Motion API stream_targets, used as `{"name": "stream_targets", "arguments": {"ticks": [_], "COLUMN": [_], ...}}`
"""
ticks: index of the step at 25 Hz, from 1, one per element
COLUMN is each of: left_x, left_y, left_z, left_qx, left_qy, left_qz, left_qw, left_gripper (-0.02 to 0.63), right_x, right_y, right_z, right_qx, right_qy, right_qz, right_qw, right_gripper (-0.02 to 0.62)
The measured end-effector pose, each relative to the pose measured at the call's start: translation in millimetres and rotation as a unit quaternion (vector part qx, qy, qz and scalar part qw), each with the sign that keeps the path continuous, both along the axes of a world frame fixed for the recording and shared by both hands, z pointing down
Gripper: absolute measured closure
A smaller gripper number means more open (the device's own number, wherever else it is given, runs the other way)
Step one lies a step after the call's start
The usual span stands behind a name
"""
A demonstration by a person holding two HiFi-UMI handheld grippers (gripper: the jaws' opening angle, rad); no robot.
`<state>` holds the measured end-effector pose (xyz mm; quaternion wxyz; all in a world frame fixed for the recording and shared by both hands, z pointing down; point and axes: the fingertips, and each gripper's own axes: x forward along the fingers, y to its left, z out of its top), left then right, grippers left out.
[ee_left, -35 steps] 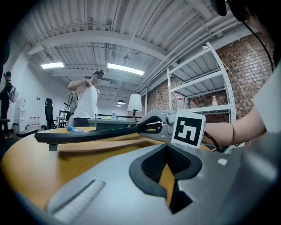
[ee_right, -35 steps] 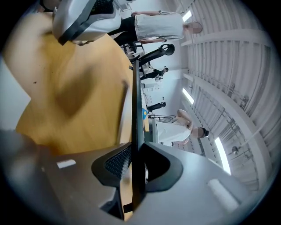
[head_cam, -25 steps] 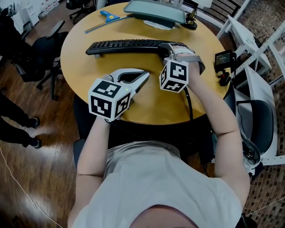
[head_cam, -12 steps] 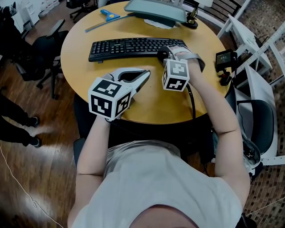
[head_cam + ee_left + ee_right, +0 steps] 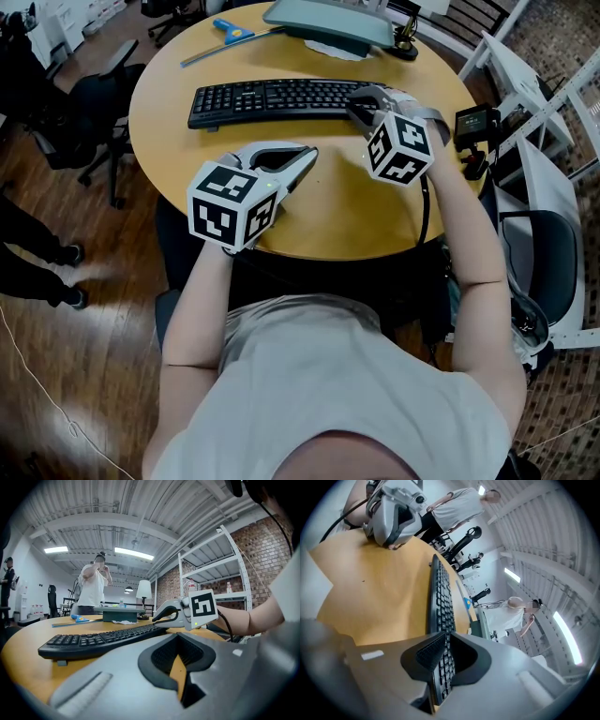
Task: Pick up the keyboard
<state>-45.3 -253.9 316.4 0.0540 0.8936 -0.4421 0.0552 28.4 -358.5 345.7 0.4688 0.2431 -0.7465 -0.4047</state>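
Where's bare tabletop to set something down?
Widest bare patch: front-centre of the round table, bordered by the keyboard, the left hand-held gripper and the right hand-held gripper. A smaller strip lies between the keyboard's left end and the left rim. Crowded at the back: grey-green base, blue-handled tool.

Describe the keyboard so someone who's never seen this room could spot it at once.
Look at the round wooden table. Across its far half, on the person's side of the grey stand, lies the keyboard. It is the only long black slab covered in keys, and its right end sits in the right claw.
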Motion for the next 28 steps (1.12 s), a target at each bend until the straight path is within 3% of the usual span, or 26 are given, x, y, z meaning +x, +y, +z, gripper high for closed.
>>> {"name": "stream_targets", "arguments": {"ticks": [4,9,16,18,21,23,28], "left_x": [-0.4,-0.1,0.2,0.2,-0.1,-0.5,-0.2], "left_y": [-0.5,-1.0,-0.5,-0.5,-0.4,-0.4,-0.8], "left_z": [0.3,0.3,0.8,1.1,0.8,0.7,0.7], "left_qx": [0.000,0.000,0.000,0.000,0.000,0.000,0.000], "left_qy": [0.000,0.000,0.000,0.000,0.000,-0.001,-0.001], "left_qz": [0.000,0.000,0.000,0.000,0.000,0.000,0.000], "left_qw": [1.0000,1.0000,1.0000,1.0000,1.0000,1.0000,1.0000], "left_gripper": [0.606,0.606,0.606,0.606,0.606,0.606,0.606], "right_x": [1.8,3.0,9.3,10.9,10.0,9.2,7.3], "right_y": [1.9,7.8,8.9,10.4,18.0,21.9,28.9], "right_z": [-31.9,-59.0,-60.9,-66.4,-76.2,-75.9,-59.5], "right_qx": [0.019,-0.002,-0.049,-0.074,-0.148,-0.188,-0.252], "right_qy": [-0.084,-0.218,-0.292,-0.337,-0.425,-0.455,-0.474], "right_qz": [0.003,0.002,0.007,0.002,-0.010,-0.012,-0.001], "right_qw": [0.996,0.976,0.955,0.938,0.893,0.870,0.844], "right_gripper": [0.592,0.592,0.594,0.594,0.594,0.594,0.594]}}
